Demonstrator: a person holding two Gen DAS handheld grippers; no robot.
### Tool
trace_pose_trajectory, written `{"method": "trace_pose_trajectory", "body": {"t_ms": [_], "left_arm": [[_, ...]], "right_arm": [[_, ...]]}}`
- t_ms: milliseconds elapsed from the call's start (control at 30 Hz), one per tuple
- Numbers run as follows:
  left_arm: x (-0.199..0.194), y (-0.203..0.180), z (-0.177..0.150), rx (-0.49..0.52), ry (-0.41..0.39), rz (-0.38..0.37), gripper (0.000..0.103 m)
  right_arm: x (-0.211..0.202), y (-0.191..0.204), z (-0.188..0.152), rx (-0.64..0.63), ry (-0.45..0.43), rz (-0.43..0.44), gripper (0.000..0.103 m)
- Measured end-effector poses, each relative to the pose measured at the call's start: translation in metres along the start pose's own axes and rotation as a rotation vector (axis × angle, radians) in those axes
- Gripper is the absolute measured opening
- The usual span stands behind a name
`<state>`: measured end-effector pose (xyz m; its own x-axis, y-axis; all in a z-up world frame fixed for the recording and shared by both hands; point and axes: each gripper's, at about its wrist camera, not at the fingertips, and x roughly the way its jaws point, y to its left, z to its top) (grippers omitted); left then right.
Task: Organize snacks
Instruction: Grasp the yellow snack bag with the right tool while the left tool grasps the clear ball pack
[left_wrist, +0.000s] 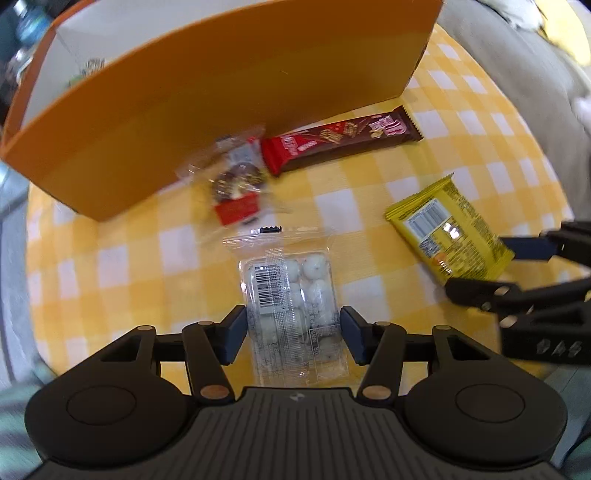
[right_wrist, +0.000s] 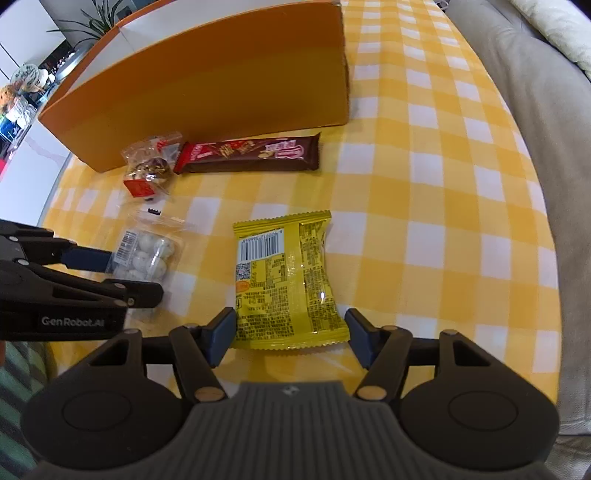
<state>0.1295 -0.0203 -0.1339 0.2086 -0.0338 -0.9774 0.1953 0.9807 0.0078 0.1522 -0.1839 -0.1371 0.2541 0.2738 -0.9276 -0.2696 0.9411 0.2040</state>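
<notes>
A clear pack of white round candies (left_wrist: 291, 291) lies on the yellow checked cloth (left_wrist: 122, 258). My left gripper (left_wrist: 293, 332) points down over it, and both blue pads touch its long sides. A yellow snack packet (right_wrist: 284, 273) lies barcode side up. My right gripper (right_wrist: 291, 328) has its pads against the packet's left and right edges. Each gripper shows in the other's view: the left gripper (right_wrist: 135, 275) at the candy pack (right_wrist: 151, 254), the right gripper (left_wrist: 476, 269) at the yellow packet (left_wrist: 443, 229).
A tall orange box (right_wrist: 207, 81) with a white inside stands behind the snacks. Against its front wall lie a brown and red chocolate bar (right_wrist: 247, 155) and a clear-wrapped round pastry (right_wrist: 147, 170). A grey sofa (right_wrist: 535, 110) borders the table at right.
</notes>
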Motion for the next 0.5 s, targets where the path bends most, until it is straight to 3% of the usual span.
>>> {"method": "trace_pose_trajectory", "body": {"t_ms": [100,267,367,500], "left_arm": [[0.000,0.010,-0.001,0.001,0.003,-0.007,0.064],[-0.003,0.027,-0.006,-0.144,-0.030,-0.064,0.076],[-0.008,0.031,-0.010,-0.223,-0.053,-0.033,0.080],[-0.013,0.024,-0.014,-0.242,-0.072,0.021,0.083]], "right_arm": [[0.001,0.002,0.000,0.028,0.003,0.038,0.062],[0.002,0.013,-0.003,-0.030,-0.022,0.012,0.063],[0.000,0.019,-0.006,-0.082,-0.048,-0.019,0.064],[-0.002,0.027,-0.007,-0.169,-0.087,-0.079,0.072]]}}
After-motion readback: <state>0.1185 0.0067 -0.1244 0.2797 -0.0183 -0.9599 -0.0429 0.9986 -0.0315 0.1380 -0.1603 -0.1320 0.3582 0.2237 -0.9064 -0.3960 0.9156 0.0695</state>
